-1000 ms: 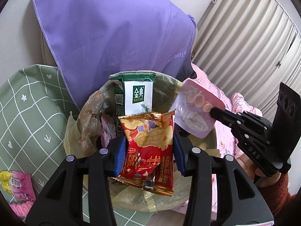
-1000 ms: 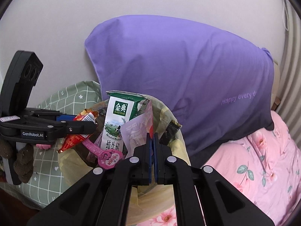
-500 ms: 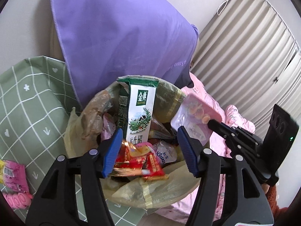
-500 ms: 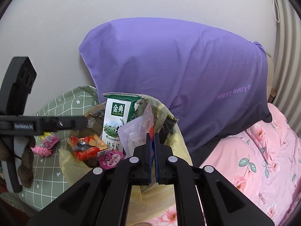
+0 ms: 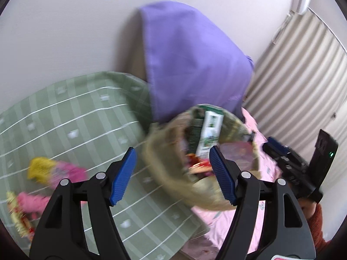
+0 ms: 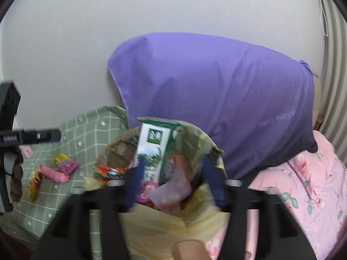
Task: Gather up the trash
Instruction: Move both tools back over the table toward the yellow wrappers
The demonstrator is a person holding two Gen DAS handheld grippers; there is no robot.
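Observation:
A yellowish trash bag point(image 6: 164, 223) stands open on the bed. It holds a green-and-white milk carton point(image 6: 151, 149), a red snack wrapper point(image 6: 108, 171) and a pale pouch point(image 6: 171, 192). My right gripper point(image 6: 173, 184) hangs over the bag's mouth, its jaws opening. The pouch lies loose below them, untouched by the pads. My left gripper point(image 5: 172, 173) is left of the bag point(image 5: 160, 158), jaws opening with nothing between them. Pink and yellow wrappers point(image 5: 60, 171) lie on the green checked cloth point(image 5: 76, 119). This left wrist view is blurred.
A large purple pillow point(image 6: 216, 91) leans on the white wall behind the bag. Pink floral bedding point(image 6: 314, 186) spreads to the right, with a ribbed curtain point(image 5: 303, 69) beyond. More wrappers point(image 6: 53, 173) lie on the green cloth point(image 6: 86, 134).
My left gripper let the red wrapper fall into the bag, opened wider and swung left over the green cloth. My right gripper went from shut on the pouch to open; the pouch dropped in.

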